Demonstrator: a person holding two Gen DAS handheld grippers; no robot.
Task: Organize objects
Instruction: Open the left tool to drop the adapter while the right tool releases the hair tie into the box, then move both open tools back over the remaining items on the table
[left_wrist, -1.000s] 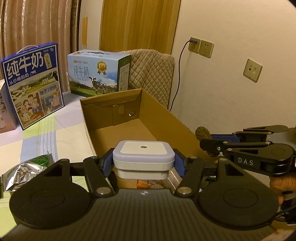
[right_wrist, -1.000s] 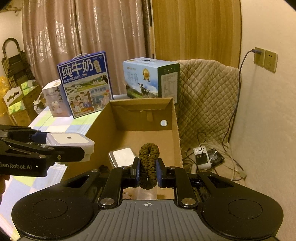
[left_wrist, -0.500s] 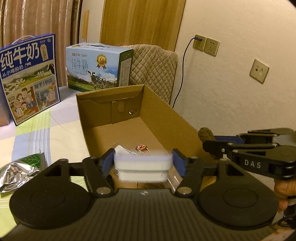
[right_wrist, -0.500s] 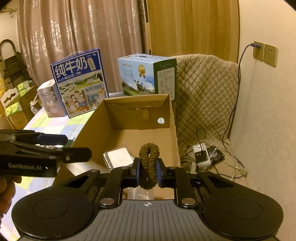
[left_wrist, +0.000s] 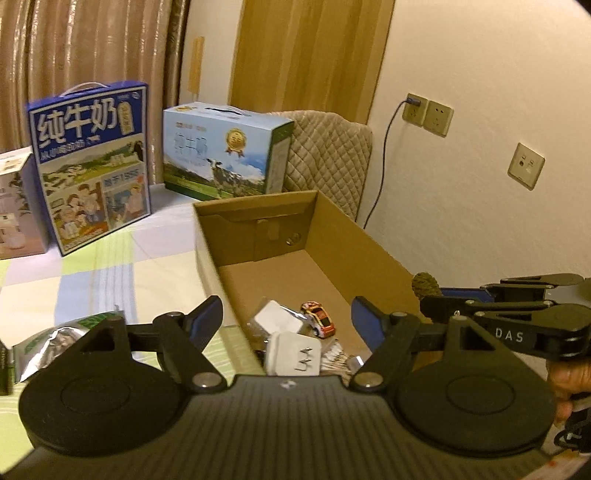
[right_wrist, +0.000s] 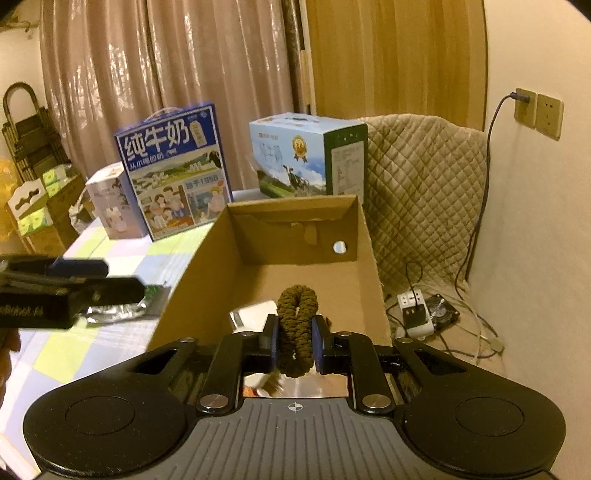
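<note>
Hovering over the cardboard box, left gripper spread wide, nothing between its pads. White plug adapter lies prongs-up on the box floor just below and ahead of its fingers, toy car beside it. Right gripper pinching a brown scrunchie upright above the box.

"纯牛奶" on blue milk carton; "DAS" on right gripper.
</note>
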